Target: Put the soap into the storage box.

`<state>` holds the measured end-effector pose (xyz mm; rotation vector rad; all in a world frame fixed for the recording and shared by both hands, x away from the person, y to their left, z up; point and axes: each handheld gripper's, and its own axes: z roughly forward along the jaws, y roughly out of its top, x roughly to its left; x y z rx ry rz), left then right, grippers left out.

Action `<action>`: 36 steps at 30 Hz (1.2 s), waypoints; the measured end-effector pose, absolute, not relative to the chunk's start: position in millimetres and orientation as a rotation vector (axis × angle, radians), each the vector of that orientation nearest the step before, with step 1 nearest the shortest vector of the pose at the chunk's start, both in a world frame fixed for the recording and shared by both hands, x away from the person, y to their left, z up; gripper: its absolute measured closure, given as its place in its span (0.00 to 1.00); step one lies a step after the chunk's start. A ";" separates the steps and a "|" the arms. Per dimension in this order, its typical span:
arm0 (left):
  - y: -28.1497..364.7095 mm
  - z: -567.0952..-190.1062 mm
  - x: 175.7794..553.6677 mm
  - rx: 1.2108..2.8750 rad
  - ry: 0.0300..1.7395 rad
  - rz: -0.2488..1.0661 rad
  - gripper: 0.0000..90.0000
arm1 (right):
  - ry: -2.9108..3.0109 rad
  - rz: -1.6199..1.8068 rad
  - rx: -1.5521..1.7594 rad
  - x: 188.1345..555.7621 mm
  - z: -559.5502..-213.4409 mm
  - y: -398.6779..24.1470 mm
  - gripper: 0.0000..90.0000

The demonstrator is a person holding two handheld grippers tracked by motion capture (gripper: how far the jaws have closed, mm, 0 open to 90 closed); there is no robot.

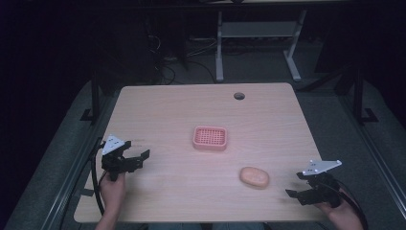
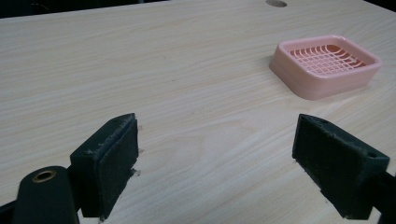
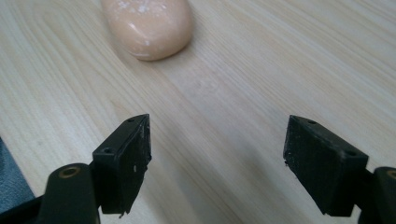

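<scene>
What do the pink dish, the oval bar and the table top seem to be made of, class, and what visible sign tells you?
Pink dish: likely moulded plastic, matte, with a thin even grid. Oval bar: probably soap, a waxy peach lump with pale scuffs. Table top: light wood or wood-look laminate, showing grain lines; which, the look leaves open.

Soap dish (image 1: 209, 138) set at the middle of the table (image 1: 163, 110), soap bar (image 1: 254, 177) laid nearer and to its right, apart from it, cable hole (image 1: 239, 96) placed at the far edge
</scene>
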<state>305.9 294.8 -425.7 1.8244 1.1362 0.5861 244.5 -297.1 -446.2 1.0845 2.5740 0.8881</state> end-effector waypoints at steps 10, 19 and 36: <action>295.8 -425.2 304.4 1.816 1.143 0.589 0.16 | 2.609 0.854 1.028 248.2 -436.2 -282.3 0.25; 296.6 -424.3 304.1 1.815 1.139 0.598 0.16 | 2.661 0.811 0.953 258.3 -429.1 -265.0 0.25; 298.8 -424.4 304.0 1.804 1.153 0.607 0.16 | 2.722 0.784 0.879 275.5 -417.6 -241.8 0.23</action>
